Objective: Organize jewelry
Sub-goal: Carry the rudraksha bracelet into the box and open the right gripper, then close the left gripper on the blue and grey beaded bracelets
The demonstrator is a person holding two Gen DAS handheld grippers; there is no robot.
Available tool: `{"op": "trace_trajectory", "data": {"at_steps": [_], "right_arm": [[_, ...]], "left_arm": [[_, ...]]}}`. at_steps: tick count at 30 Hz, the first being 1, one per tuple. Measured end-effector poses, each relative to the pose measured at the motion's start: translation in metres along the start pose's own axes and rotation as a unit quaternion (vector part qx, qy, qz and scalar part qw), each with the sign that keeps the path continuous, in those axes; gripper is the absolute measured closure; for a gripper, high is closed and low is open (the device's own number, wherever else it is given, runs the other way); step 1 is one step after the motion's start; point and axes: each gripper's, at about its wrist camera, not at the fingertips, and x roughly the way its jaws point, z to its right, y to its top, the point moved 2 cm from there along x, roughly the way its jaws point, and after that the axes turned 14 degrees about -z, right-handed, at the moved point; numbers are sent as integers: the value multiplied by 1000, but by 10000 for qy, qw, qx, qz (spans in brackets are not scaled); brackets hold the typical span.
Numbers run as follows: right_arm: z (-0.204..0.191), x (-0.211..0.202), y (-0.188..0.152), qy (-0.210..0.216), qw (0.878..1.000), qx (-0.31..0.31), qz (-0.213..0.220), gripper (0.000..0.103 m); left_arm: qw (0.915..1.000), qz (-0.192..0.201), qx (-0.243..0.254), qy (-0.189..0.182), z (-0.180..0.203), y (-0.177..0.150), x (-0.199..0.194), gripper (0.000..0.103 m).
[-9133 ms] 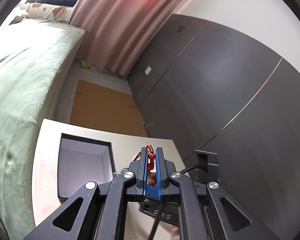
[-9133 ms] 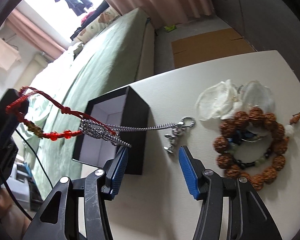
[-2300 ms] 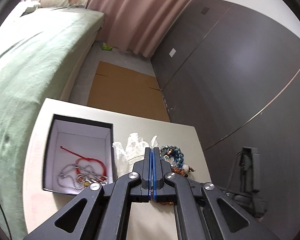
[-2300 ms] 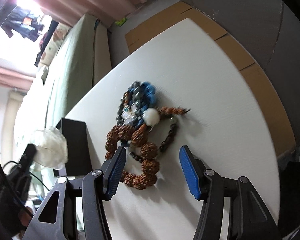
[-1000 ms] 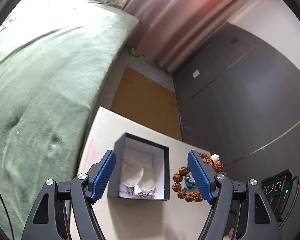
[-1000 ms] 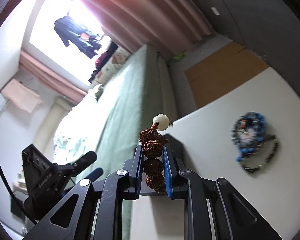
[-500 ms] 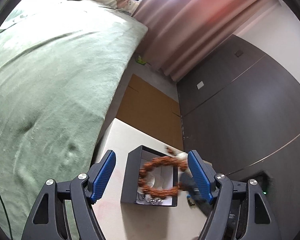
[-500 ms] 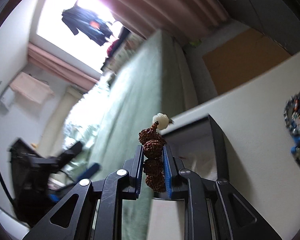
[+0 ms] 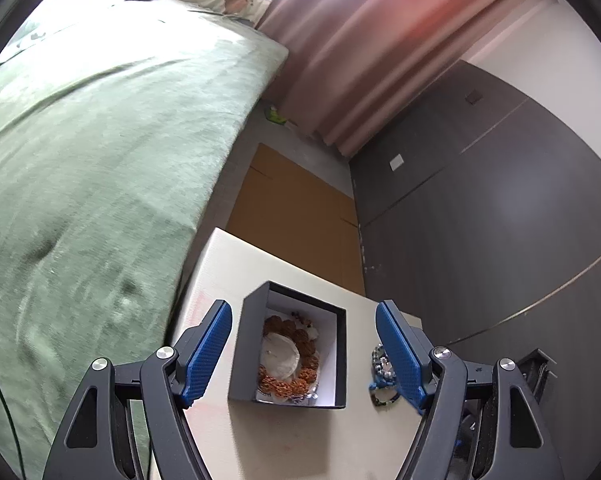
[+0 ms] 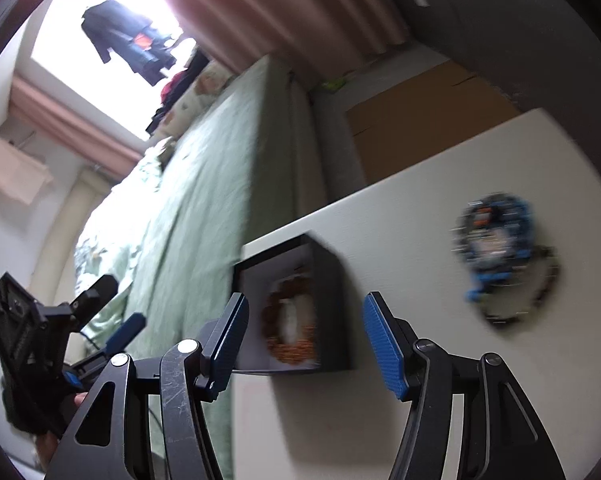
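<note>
Both grippers, left gripper (image 9: pixel 303 354) and right gripper (image 10: pixel 303 340), hold jaws spread; the right, pinching the brown bead bracelet (image 9: pixel 289 356) a second ago, has released it into the black box (image 9: pixel 240 354), while blue beads (image 10: pixel 496 236) remain at 3 o'clock on the tabletop (image 10: pixel 412 224).

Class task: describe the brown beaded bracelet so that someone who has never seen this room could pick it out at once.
On the pale table beside the green bed sits an open black box with a white lining. Inside it, the ring of knobbly brown beads encircles a white pouch, unlike the blue and dark beads lying outside the box.
</note>
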Motion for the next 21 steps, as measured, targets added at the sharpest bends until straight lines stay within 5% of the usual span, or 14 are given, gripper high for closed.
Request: {"op": "trace_trajectory", "data": {"at_steps": [21], "right_arm": [[123, -87, -2, -320, 9933, 1082, 243, 42]], "left_arm": [[9898, -704, 1220, 194, 104, -51, 88, 28]]}}
